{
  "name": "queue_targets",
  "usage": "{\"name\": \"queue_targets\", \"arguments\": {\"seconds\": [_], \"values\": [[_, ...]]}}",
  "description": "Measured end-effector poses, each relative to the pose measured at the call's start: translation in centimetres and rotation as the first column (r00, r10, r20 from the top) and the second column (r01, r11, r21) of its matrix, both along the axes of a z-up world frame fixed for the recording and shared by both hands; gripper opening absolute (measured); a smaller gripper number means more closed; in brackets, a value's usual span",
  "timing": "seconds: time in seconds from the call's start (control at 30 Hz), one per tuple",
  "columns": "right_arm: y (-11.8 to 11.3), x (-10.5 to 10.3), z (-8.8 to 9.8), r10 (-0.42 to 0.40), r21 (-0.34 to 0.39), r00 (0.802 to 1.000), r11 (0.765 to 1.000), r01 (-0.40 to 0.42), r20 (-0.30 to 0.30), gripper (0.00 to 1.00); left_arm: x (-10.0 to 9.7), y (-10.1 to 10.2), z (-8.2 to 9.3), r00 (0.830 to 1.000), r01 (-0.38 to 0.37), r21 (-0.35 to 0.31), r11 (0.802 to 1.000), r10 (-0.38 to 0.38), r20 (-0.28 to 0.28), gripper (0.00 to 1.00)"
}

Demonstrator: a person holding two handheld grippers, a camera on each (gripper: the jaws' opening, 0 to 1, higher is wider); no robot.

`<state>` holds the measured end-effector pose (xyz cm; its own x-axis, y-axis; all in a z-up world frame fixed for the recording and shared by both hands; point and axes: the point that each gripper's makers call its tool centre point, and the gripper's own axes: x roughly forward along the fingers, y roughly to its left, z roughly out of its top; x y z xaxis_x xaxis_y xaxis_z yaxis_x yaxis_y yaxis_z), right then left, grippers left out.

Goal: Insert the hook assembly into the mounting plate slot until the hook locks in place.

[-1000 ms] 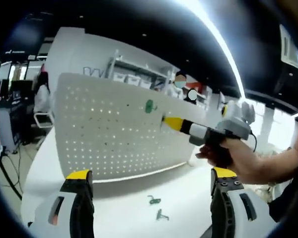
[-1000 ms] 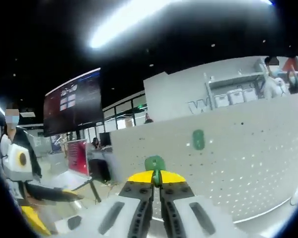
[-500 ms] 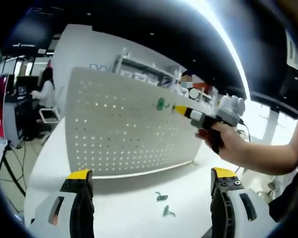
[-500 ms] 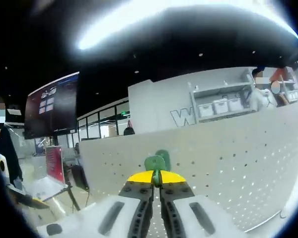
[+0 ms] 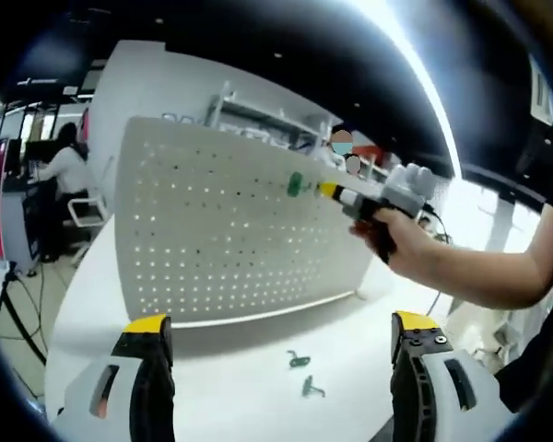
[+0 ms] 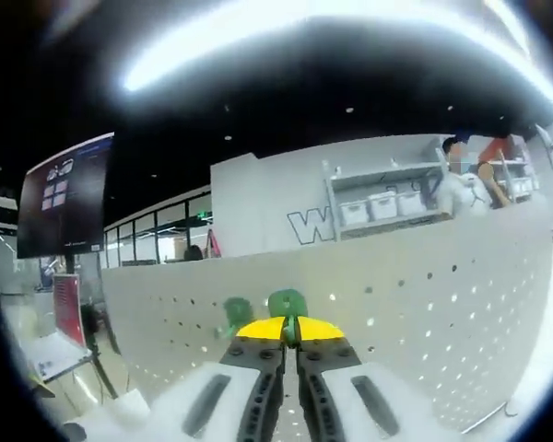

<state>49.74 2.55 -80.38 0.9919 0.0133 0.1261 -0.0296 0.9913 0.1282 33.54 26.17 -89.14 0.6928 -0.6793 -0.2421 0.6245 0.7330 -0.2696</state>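
In the left gripper view my left tongs stand spread wide at the bottom of the frame, yellow tips far apart and nothing between them. Beyond them the white desk carries two loose green hooks, lying near each other at lower centre, well in front of the board. The white pegboard stands upright across the middle of the frame, its holes in even rows.

My right tongs come in from the right of that frame, held in my hand, their yellow tip up against the upper right part of the pegboard. A green hook already on the board sits just left of that tip.

In the right gripper view my right tongs are pressed together at bottom centre, pinching a green hook that sticks up above the yellow tips, close against the pegboard face. I cannot tell whether it is seated in a hole. The mounted hook appears just to its left. Shelving with white bins stands behind the board, upper right.
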Motion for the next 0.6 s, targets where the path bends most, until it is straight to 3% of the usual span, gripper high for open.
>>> {"name": "queue_targets", "arguments": {"seconds": [0.37, 0.6], "values": [[-0.3, 0.7, 0.4, -0.044, -0.002, 0.999, 0.999, 0.044, 0.022, 0.00, 0.0, -0.1, -0.9, 1.000, 0.000, 0.004, 1.000, 0.000, -0.027, 0.99], [-0.3, 0.9, -0.5, -0.056, -0.007, 0.998, 0.998, 0.056, 0.008, 0.00, 0.0, 0.0, -1.1, 0.999, -0.003, 0.002, 1.000, 0.003, -0.035, 0.98]]}}
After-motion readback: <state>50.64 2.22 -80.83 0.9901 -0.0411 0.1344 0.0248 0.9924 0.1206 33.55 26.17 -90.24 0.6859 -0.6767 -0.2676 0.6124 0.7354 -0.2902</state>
